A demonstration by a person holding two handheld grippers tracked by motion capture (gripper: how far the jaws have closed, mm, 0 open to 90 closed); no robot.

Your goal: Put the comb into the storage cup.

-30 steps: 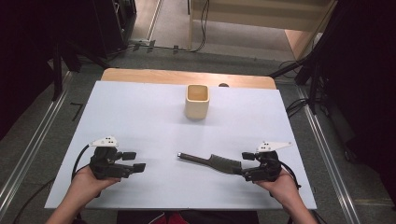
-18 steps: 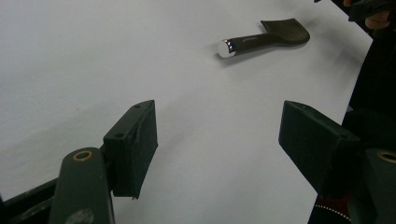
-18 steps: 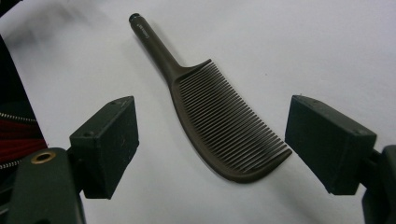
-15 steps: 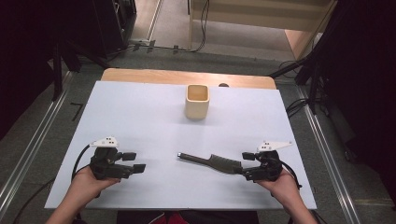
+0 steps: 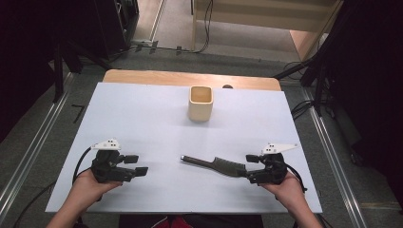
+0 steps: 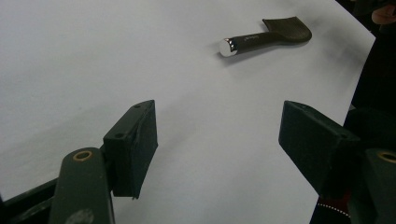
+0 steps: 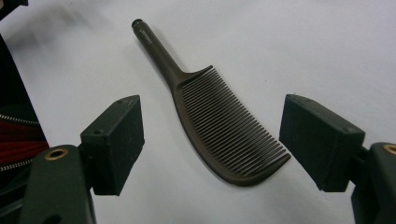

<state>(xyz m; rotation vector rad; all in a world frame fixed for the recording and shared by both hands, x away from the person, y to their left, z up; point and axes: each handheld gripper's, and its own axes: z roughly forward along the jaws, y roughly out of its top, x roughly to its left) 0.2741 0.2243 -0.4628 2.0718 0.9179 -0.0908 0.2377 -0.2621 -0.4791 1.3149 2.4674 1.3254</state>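
We are holding two grippers low over the near edge of the white table sheet (image 5: 142, 114), one in each hand. At about seven o'clock from the sheet's middle, our left gripper (image 5: 135, 165) is hovering with its jaws standing wide apart and nothing between them; in the left gripper view that same left gripper (image 6: 217, 144) is looking across bare white sheet. At about four o'clock our right gripper (image 5: 250, 167) is sitting just beside the broad end of the dark comb (image 5: 216, 164), pointing toward nine o'clock. In the right gripper view the right gripper (image 7: 210, 140) is straddling the toothed end of the comb (image 7: 219, 126): the comb is lying flat on the sheet between the two black pads, with clear white showing on either side, so the pads are not pressing on it. Those jaws are standing wide, though they have just been closing a little around the comb.

The comb itself is lying near the sheet's front edge, at about five o'clock from the middle, its slim handle pointing toward nine o'clock and its teeth end toward our right hand (image 5: 285, 187). From the left gripper view the comb (image 6: 266, 37) is lying well apart, up at one o'clock.

Farther off, at twelve o'clock, a cream square cup (image 5: 200, 102) is standing upright near the sheet's far edge, well apart from the comb and both grippers.
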